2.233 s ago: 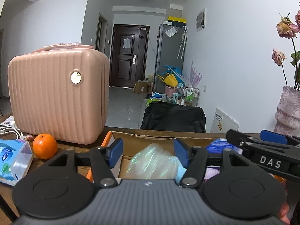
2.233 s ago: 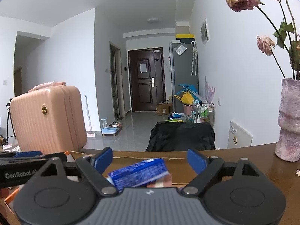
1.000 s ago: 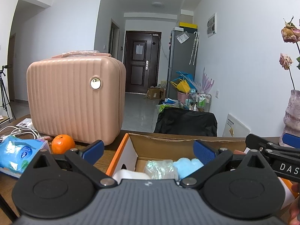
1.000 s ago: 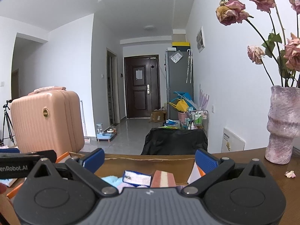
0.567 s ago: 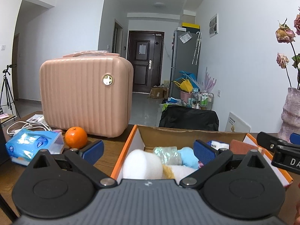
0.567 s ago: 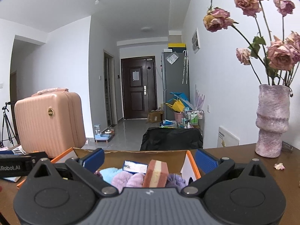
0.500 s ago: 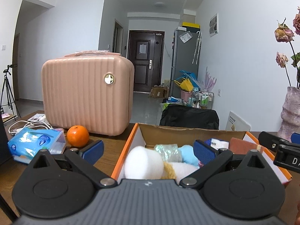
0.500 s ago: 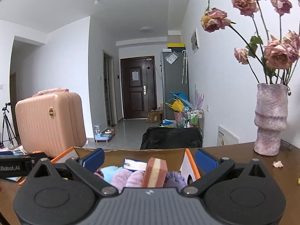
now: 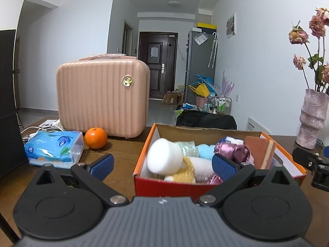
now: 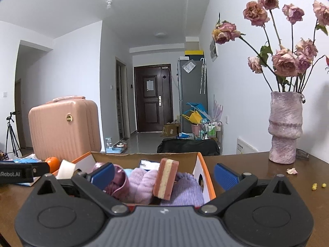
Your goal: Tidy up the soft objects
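Note:
An orange cardboard box [image 9: 170, 185] [image 10: 207, 180] sits on the brown table, full of soft things. Inside lie a white foam cylinder [image 9: 164, 159], a yellow and white knit piece [image 9: 197, 168], a light blue puff [image 9: 205, 151], shiny purple fabric [image 9: 232, 149] and a pink sponge [image 9: 260, 151] [image 10: 165, 178] standing on edge. Lilac fluffy fabric [image 10: 141, 182] shows in the right wrist view. My left gripper [image 9: 162, 165] is open in front of the box, holding nothing. My right gripper [image 10: 163, 173] is open too, just before the box's near side.
A pink hard case [image 9: 102, 96] stands at the back left, with an orange [image 9: 96, 138] and a blue tissue pack [image 9: 54, 149] in front of it. A pink vase [image 10: 285, 127] of dried roses stands at the right, with petals and crumbs [image 10: 292, 170] on the table.
Both grippers opened, let their items go into the box, and pulled back, so the whole box now shows in front of them.

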Demonstrator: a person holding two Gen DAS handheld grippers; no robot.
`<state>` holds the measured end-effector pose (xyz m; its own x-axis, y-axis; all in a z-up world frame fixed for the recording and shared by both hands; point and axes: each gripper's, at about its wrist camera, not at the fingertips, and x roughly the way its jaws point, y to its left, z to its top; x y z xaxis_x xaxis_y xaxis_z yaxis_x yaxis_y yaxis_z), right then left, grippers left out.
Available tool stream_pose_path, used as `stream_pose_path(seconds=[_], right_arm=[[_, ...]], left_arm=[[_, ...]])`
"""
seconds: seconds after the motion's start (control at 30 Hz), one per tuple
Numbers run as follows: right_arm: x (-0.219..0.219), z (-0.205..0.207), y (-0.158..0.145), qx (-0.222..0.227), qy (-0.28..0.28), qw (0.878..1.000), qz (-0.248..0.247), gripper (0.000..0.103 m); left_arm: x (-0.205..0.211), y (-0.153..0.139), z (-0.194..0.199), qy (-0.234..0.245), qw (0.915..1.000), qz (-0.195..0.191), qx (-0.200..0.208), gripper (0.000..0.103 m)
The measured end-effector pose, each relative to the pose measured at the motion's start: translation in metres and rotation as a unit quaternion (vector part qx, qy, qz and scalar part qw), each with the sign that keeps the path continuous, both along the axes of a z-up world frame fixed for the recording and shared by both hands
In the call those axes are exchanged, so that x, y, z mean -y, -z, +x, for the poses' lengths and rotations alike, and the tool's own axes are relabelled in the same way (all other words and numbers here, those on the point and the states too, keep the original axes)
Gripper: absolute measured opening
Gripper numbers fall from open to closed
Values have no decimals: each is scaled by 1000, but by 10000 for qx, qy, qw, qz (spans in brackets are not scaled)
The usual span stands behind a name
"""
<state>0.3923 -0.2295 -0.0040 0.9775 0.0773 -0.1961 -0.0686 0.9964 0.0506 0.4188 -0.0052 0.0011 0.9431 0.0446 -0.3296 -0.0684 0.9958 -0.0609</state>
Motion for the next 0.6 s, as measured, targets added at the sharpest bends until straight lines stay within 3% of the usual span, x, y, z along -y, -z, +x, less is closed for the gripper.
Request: stream_pose_path(seconds=[0.6], right_arm=[[-1,-102,6,75,-190,9998,-40,103]], left_arm=[[-3,3,-106,407,9991,27,102,103]])
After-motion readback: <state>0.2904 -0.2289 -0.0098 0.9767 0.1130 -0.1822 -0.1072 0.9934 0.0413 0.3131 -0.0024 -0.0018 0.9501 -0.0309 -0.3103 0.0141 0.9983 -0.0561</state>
